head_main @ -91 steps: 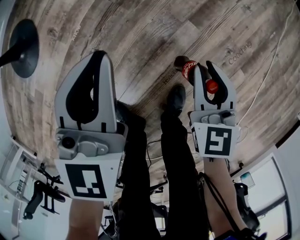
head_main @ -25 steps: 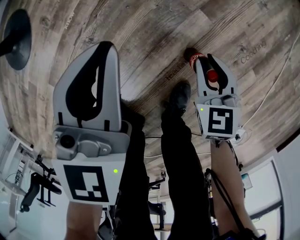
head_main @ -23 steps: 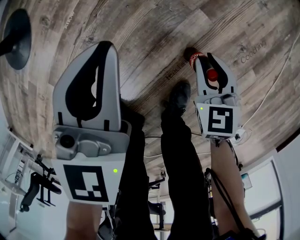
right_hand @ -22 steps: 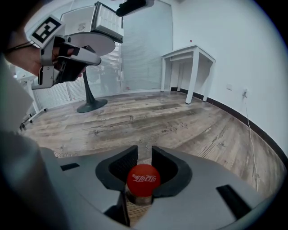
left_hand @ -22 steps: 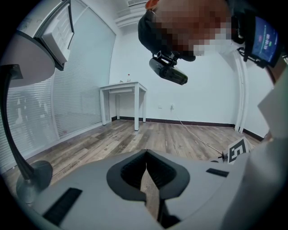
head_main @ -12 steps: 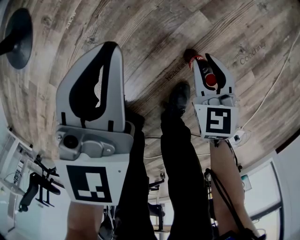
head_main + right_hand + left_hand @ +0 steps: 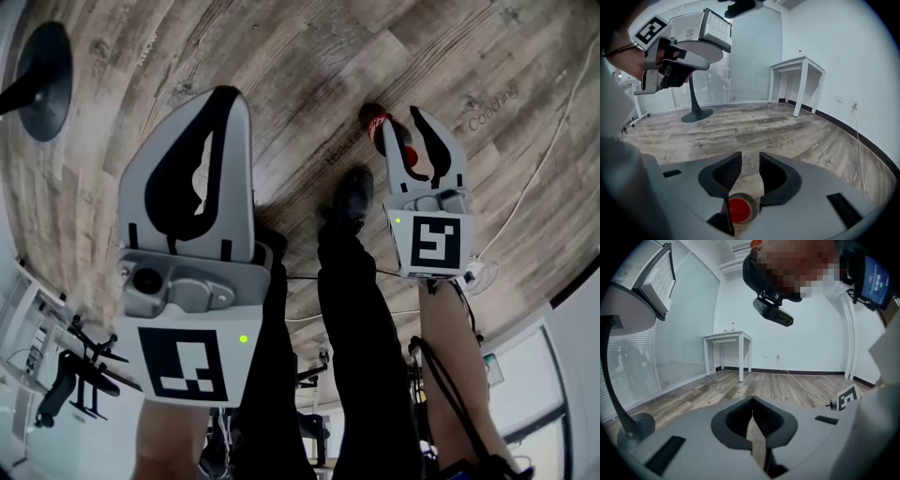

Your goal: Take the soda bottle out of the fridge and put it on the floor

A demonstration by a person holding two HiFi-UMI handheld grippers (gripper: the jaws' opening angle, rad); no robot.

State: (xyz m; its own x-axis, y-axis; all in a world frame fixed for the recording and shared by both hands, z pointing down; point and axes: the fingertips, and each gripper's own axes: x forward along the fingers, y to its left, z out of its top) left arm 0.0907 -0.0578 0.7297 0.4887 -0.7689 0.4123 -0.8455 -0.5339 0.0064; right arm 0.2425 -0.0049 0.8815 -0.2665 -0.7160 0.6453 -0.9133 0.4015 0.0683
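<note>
On the wooden floor, just ahead of the person's shoe, the bottle stands upright, its red label showing beside the right gripper in the head view. That gripper hangs right over it, pointing down; its jaws have just been opening and stand some way apart. In the right gripper view the bottle's red cap shows low between the right gripper's jaws, back behind the dark pads, which do not press on it; floor shows through the gap between the tips. The left gripper is held out at the left of the head view, well apart from the bottle. In its own view the left gripper's jaws meet at the tips, with only a sliver of floor seen further back and nothing between them. A black round stand base sits on the floor at the far left, and a white cable trails along the right side. Both gripper views show a white table against the far wall, and the right gripper view shows a white box on top of the stand
</note>
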